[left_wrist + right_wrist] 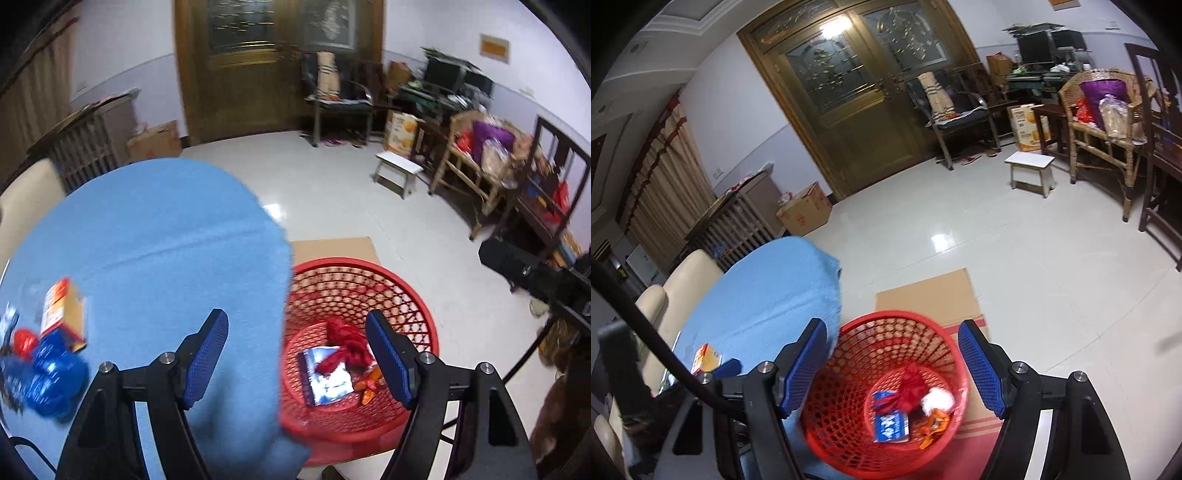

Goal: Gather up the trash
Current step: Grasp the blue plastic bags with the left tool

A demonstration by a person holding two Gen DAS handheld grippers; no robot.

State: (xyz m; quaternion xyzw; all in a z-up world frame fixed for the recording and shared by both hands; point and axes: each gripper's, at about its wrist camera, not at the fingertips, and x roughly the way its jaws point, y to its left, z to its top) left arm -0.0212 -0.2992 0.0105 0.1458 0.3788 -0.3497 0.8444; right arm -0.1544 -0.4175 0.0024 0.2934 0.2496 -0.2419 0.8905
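Observation:
A red mesh basket (369,266) stands on the floor beside the round table with the blue cloth (147,240). In it lie a crumpled red wrapper (343,339), a blue-and-white packet (328,380) and orange scraps (369,387). My left gripper (295,317) is open and empty, straddling the table edge and the basket. An orange-and-white carton (61,314) and a blue plastic item (55,376) lie on the table at far left. My right gripper (893,326) hangs open and empty above the basket (857,369), where a white paper wad (938,400) also shows.
A flat cardboard sheet (927,295) lies under and behind the basket. A cream chair (687,273) stands at the table's left side. A white stool (1032,166), wicker chair (1104,122) and dark chairs line the far right. Black equipment (535,273) sits at right.

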